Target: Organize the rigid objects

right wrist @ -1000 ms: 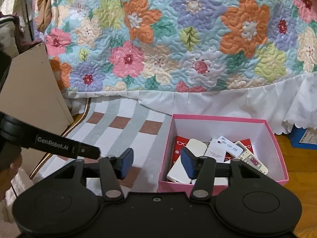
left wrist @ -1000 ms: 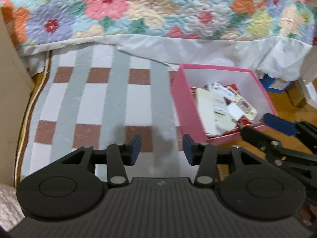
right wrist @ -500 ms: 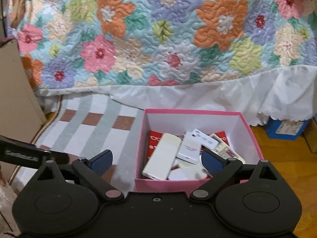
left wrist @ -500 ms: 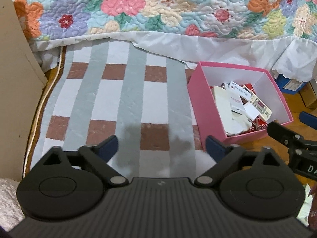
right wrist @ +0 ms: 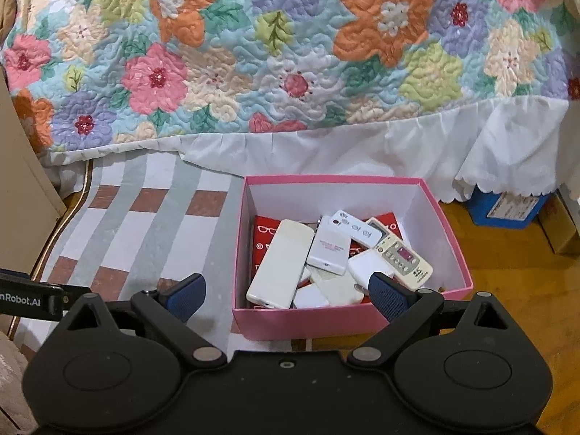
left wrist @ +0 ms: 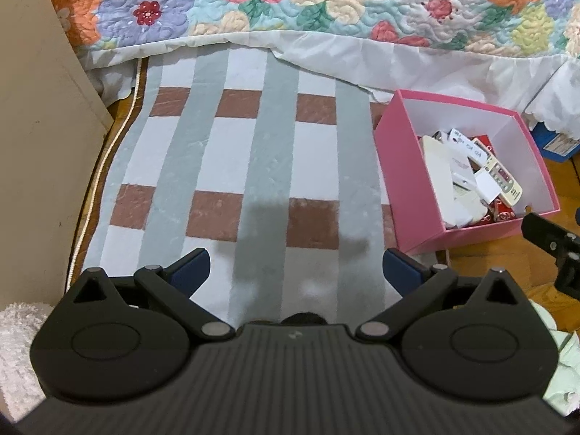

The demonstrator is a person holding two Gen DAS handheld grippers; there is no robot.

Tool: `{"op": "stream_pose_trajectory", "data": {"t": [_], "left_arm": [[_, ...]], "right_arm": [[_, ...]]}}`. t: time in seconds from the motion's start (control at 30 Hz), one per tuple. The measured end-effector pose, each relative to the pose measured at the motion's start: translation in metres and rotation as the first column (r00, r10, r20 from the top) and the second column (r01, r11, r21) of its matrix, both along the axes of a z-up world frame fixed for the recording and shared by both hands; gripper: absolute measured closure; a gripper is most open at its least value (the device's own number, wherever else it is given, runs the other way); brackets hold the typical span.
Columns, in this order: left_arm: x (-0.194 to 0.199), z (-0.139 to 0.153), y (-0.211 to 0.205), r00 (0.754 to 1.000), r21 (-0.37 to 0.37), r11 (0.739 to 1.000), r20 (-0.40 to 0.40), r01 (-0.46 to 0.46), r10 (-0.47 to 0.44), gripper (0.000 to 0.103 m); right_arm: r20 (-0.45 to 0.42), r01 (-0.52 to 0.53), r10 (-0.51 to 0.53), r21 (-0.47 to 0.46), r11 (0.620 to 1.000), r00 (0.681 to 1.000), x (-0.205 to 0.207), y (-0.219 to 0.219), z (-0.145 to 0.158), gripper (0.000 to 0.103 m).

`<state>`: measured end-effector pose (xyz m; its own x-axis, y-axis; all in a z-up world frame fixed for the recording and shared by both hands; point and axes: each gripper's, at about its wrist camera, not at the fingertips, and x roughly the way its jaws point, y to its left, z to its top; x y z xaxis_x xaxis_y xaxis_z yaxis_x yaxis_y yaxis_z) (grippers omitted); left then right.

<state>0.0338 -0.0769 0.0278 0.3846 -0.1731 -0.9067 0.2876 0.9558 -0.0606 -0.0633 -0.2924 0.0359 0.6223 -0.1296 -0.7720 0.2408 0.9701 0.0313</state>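
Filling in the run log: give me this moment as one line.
left gripper: jaws just opened, empty | right gripper: same | pink cardboard box: holds white remotes

a checked rug (left wrist: pixel 250 152) lies on wooden floor (right wrist: pixel 507 272) beside a bed with a floral quilt (right wrist: pixel 290 43).

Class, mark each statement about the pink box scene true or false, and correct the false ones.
1. The pink box holds several remotes. True.
2. The left gripper grips a remote. False: its jaws stand open with nothing between them, over the rug.
3. The box has a lid on. False: it is open-topped.
4. The right gripper is open. True.
5. A floral quilt hangs behind the box. True.
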Motion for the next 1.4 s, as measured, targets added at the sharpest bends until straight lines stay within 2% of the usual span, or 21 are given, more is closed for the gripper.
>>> {"op": "stream_pose_trajectory", "data": {"t": [0.17,0.37,0.53,0.73,0.9,1.27,1.4], "left_arm": [[-0.001,-0.002,-0.003,1.0,0.05,0.999,-0.009,0.019,-0.018,0.0],[0.0,-0.005,-0.001,1.0,0.065,0.998,-0.021,0.021,-0.02,0.0],[-0.002,-0.002,-0.002,0.999,0.085,0.996,-0.021,0.036,-0.034,0.0],[-0.006,0.002,-0.002,0.999,0.105,0.993,-0.007,0.049,-0.049,0.0],[-0.006,0.002,-0.002,0.999,0.107,0.993,-0.009,0.047,-0.046,0.0],[-0.008,0.002,0.003,0.999,0.107,0.994,-0.018,0.032,-0.03,0.0],[-0.01,0.002,0.004,0.999,0.102,0.994,-0.018,0.03,-0.028,0.0]], "right_arm": [[-0.022,0.007,-0.007,-0.006,1.0,1.0,0.001,0.004,0.0,0.005],[-0.031,0.003,-0.003,0.007,1.0,1.0,0.001,0.006,0.002,0.005],[-0.056,-0.001,0.0,-0.028,1.0,0.998,0.007,0.007,0.004,0.005],[-0.077,0.002,-0.002,0.003,1.0,0.997,0.007,0.006,0.003,0.005],[-0.104,0.006,0.002,0.072,0.997,0.995,0.008,0.008,0.0,0.005],[-0.111,-0.021,0.019,-0.017,1.0,0.994,0.009,0.017,0.001,0.005],[-0.109,-0.021,0.019,-0.018,1.0,0.994,0.009,0.017,0.002,0.005]]}}
